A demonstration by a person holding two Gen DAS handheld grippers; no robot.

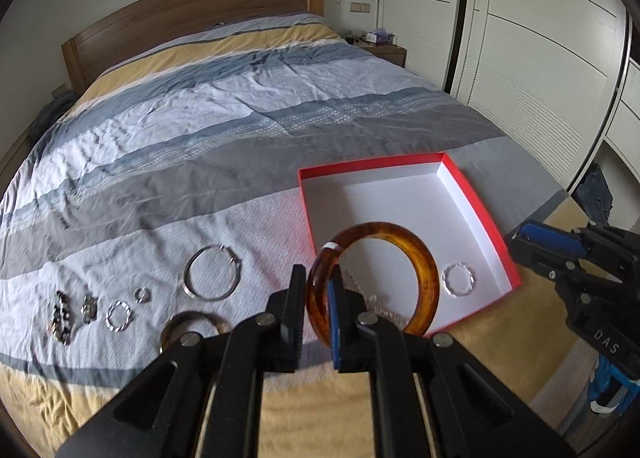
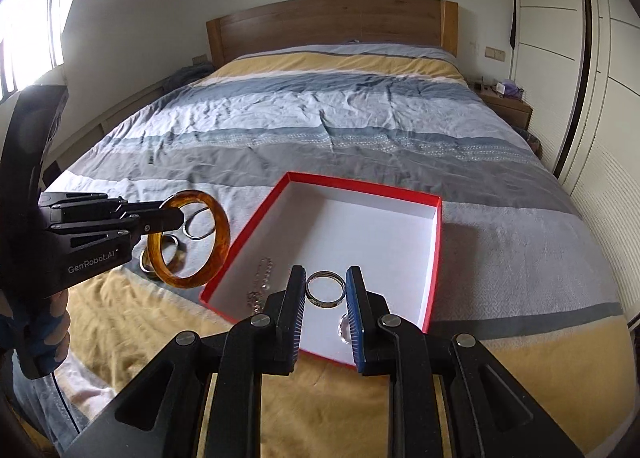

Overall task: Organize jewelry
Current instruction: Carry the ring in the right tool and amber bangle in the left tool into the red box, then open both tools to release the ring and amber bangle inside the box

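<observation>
Above the bed's (image 1: 168, 145) foot edge, left tongs (image 1: 316, 290) clenched on amber bangle (image 1: 424, 270) beside red box (image 1: 476, 201). Right tongs (image 2: 326, 290) clamped across silver ring (image 2: 325, 290) over box. More jewelry (image 1: 212, 278) laid along that edge.

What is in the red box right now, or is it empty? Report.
Not empty. The red box holds a silver chain and a small twisted silver ring on its white floor; most of the floor is bare.
</observation>
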